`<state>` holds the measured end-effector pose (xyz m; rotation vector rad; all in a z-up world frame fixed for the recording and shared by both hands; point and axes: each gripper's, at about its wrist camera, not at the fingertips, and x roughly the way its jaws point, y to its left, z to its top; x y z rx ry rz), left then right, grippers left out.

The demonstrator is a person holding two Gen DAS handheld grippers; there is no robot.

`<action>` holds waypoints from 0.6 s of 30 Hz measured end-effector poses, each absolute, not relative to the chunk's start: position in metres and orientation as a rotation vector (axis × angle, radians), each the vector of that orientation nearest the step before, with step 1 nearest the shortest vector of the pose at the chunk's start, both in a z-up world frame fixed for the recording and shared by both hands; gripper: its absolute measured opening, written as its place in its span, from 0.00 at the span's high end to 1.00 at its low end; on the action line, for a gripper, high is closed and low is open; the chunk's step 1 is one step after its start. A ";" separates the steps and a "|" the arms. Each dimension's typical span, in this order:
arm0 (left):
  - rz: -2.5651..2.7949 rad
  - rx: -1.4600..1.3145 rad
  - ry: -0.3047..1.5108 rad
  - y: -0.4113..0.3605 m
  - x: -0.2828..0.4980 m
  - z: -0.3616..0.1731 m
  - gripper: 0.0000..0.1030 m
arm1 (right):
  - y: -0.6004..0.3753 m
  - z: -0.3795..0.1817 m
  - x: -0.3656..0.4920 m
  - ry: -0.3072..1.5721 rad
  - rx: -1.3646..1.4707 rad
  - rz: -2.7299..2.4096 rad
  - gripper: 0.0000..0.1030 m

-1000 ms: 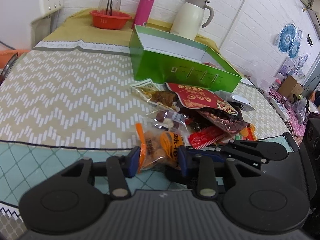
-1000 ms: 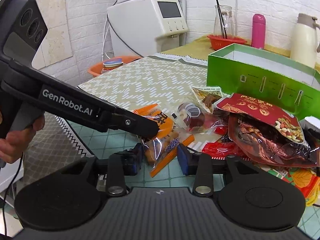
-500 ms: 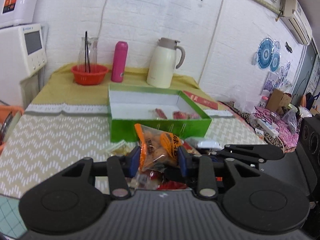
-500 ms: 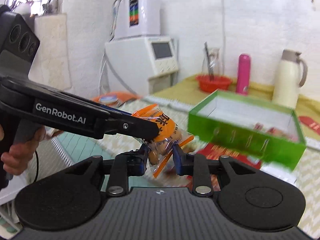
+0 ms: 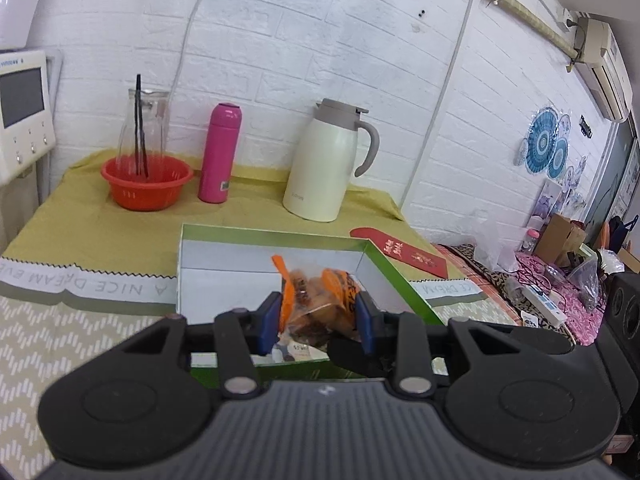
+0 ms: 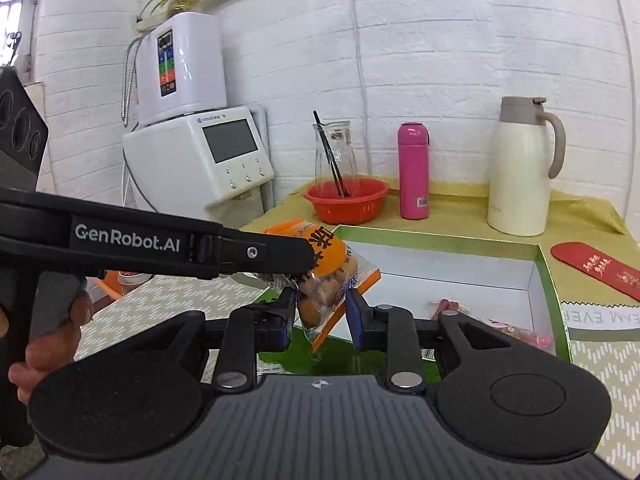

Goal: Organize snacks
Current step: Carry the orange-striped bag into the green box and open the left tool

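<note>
Orange-and-clear snack packet (image 5: 318,300), crinkly film with lumpy brown pieces inside, now held in the air over the near edge of the green box (image 5: 400,280); a second ago still down among the heap of snacks on the tablecloth. Clenched by the left gripper (image 5: 316,316), blue pads pressing both sides of the packet. Lower end of the packet between the pads of the right gripper (image 6: 322,312), closed further within the last second; seemingly touching the left pad, whether truly pinched cannot be told. Left gripper's black arm (image 6: 180,246) crossing the right wrist view, hiding the packet's upper left part. Box of glossy green card, white inside, a few red and pink wrapped snacks (image 6: 516,330) lying near its right wall. Beyond, toward the table's far edge: red plastic basket (image 5: 146,184), pink flask (image 5: 219,154), cream jug (image 5: 330,162). Snack heap no longer visible, hidden below the gripper bodies
</note>
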<state>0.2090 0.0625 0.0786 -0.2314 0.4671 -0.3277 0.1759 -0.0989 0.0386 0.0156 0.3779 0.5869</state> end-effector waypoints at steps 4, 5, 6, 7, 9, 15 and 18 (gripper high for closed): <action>-0.333 -0.254 0.517 0.061 0.240 0.066 0.68 | -0.104 0.028 0.202 0.457 0.073 0.573 0.52; -0.331 -0.257 0.530 0.061 0.247 0.063 0.68 | -0.105 0.026 0.207 0.472 0.082 0.572 0.52; -0.331 -0.261 0.541 0.061 0.253 0.060 0.68 | -0.105 0.023 0.213 0.485 0.086 0.572 0.52; -0.330 -0.266 0.549 0.062 0.258 0.057 0.68 | -0.105 0.021 0.217 0.495 0.089 0.572 0.51; -0.329 -0.286 0.568 0.065 0.267 0.051 0.68 | -0.105 0.017 0.225 0.506 0.086 0.575 0.51; -0.312 -0.304 0.610 0.067 0.290 0.036 0.67 | -0.100 0.005 0.243 0.549 0.051 0.573 0.51; -0.273 -0.288 0.585 0.068 0.290 0.035 0.40 | -0.098 0.003 0.245 0.525 -0.003 0.583 0.30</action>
